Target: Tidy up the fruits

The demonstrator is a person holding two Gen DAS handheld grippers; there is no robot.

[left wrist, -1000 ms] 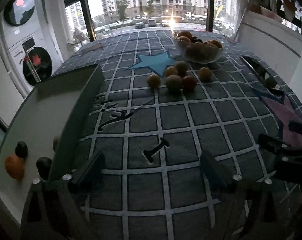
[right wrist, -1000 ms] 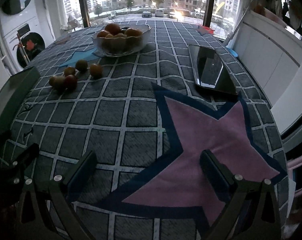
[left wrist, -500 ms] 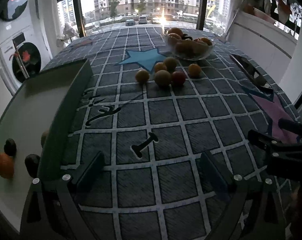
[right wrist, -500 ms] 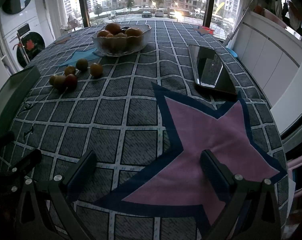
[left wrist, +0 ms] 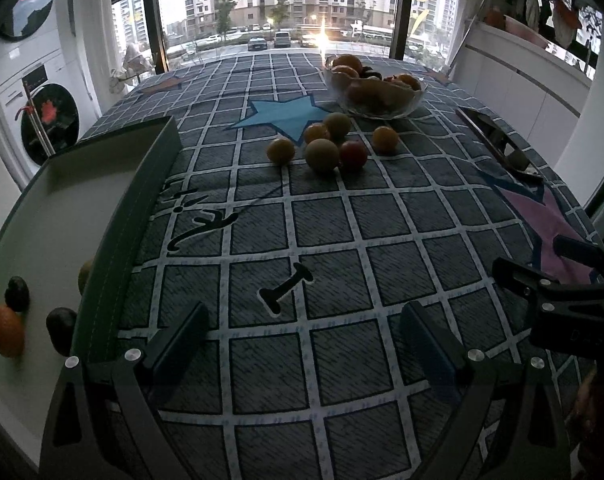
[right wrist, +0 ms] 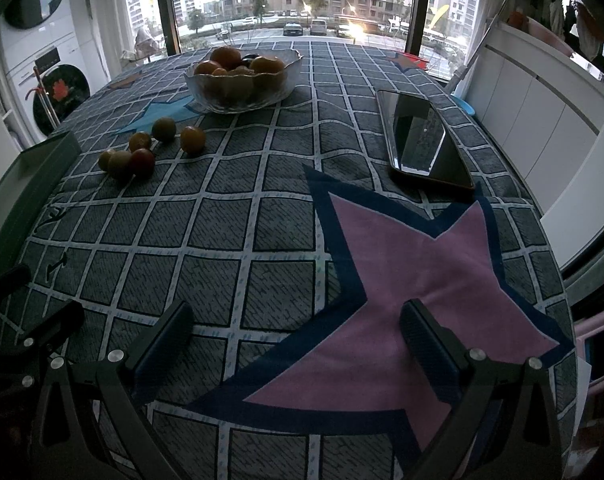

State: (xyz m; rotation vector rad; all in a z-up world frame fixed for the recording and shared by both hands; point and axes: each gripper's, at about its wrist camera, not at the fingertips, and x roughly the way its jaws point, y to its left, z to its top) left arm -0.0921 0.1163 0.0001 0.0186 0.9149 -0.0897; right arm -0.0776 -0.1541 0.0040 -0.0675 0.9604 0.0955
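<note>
Several loose small fruits (left wrist: 329, 145) lie in a cluster on the checked tablecloth, among them a red one (left wrist: 353, 155) and a greenish one (left wrist: 321, 154); the same cluster (right wrist: 142, 152) shows in the right wrist view. Behind them stands a glass bowl (left wrist: 375, 92) (right wrist: 242, 80) full of oranges. A white tray (left wrist: 42, 220) on the left holds an orange (left wrist: 4, 330) and dark fruits (left wrist: 60, 326). My left gripper (left wrist: 302, 344) is open and empty over the cloth. My right gripper (right wrist: 298, 340) is open and empty above the pink star.
A phone (right wrist: 421, 140) lies on the cloth at the right. Stacked washing machines (left wrist: 34, 100) stand beyond the table's left edge, white cabinets (right wrist: 541, 100) to the right. The other gripper (left wrist: 561, 292) shows at the left view's right edge.
The left gripper has drifted left and slightly forward, so the tray and fruit cluster shifted in view. The right gripper has barely moved. Both stay open.
</note>
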